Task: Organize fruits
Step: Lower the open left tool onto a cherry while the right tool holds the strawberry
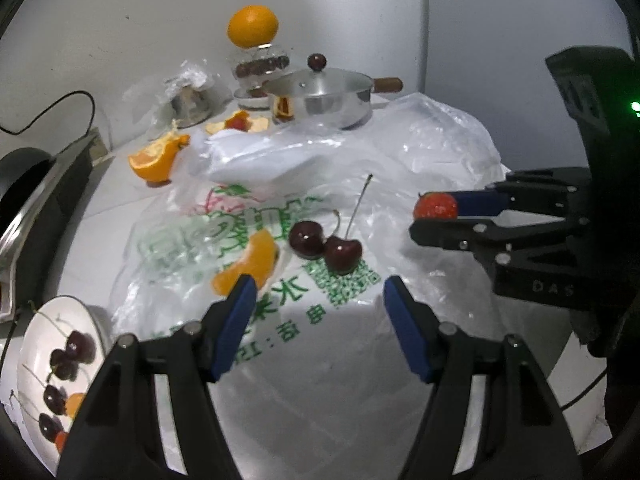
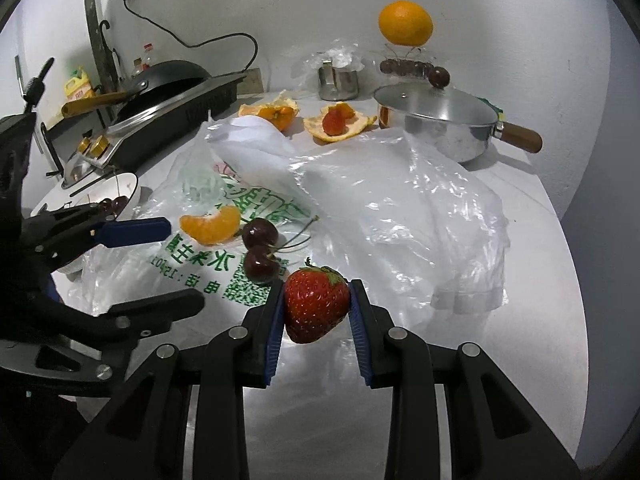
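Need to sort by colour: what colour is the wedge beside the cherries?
Orange wedge; right wrist view shows it best.

Bench (image 2: 500, 340): white. Plastic bag (image 2: 400, 208): clear, printed with green characters and a green speckled square. Strawberry (image 2: 316, 304): red, pale seeds, green leaves. Two cherries (image 2: 260, 248): dark maroon, thin stems. Orange segment (image 2: 210, 226): bright orange. Whole orange (image 2: 406, 23): orange. Pot (image 2: 440, 128): polished silver, brown wooden handle and knob. Bowl (image 1: 36, 344): white. Right tongs (image 2: 317, 308) and left tongs (image 1: 320, 292): black, blue pads.

Two close, downward-tilted wrist views, both over the cherries (image 1: 325, 245) and bag (image 2: 360, 200)
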A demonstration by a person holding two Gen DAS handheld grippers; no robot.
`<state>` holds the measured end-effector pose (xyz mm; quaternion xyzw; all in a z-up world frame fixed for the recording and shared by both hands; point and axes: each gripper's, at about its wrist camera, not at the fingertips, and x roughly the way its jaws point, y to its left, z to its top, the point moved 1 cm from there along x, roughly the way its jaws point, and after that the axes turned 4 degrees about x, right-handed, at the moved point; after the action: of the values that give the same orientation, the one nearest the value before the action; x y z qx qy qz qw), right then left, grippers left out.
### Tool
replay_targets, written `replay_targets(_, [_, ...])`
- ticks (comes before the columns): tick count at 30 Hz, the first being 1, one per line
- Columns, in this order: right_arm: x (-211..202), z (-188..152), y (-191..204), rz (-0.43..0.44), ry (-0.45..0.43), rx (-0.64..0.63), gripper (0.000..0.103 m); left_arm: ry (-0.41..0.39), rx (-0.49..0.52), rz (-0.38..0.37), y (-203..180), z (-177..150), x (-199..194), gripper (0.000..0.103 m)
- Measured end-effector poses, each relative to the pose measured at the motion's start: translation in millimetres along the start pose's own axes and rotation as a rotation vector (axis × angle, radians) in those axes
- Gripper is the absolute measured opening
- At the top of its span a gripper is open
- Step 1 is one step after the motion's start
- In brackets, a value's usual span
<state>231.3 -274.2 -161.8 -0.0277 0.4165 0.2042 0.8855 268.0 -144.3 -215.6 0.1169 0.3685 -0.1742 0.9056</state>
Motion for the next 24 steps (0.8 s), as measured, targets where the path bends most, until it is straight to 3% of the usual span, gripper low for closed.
replay_targets(14, [6.2, 3.9, -17.4, 0.037, -0.006, 0.003, 0.033, 0.064, 0.008, -0.019, -13.9, 13.1, 35.9, 0.052])
replay_targets(24, [10.3, 4.8, -21.7, 0.064, -0.006, 0.015, 0.033, 0.094, -0.014, -0.037, -13.2, 17.5, 50.4, 0.051])
